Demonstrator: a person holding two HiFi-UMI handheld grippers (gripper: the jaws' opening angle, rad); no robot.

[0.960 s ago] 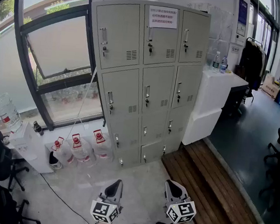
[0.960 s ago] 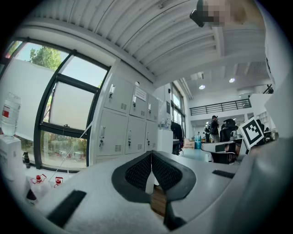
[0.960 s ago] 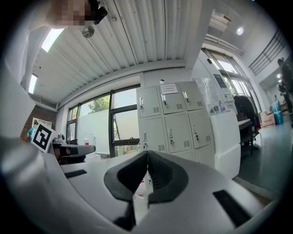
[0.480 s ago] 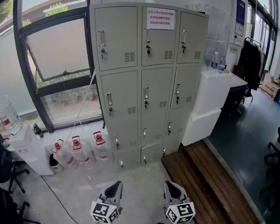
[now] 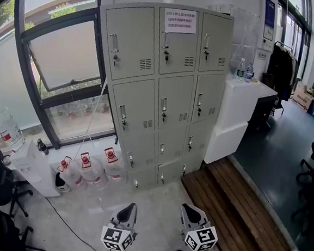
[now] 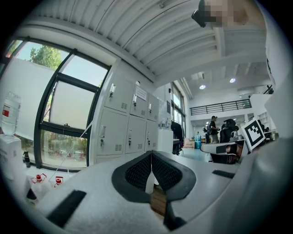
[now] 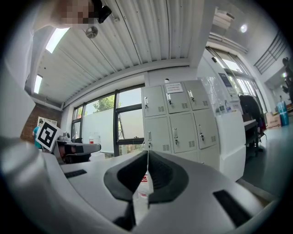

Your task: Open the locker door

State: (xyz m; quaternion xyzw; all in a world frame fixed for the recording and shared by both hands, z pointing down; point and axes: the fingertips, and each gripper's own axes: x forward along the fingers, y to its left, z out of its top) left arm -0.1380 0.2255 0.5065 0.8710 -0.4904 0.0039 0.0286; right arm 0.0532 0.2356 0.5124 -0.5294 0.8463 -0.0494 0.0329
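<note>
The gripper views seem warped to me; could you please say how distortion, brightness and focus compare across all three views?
Head view: mild barrel bend, the locker edges lean, daylight from the window even. Left gripper view: strong fisheye with black corners, the shut left tongs soft up close. Right gripper view: same fisheye, the ceiling lines curve, the shut right tongs blurred.

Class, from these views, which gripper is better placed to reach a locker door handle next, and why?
Probably the right gripper: its shut jaws line up with a door handle on the locker, while the left gripper, also shut, aims at the locker's right edge. Both are far off.
</note>
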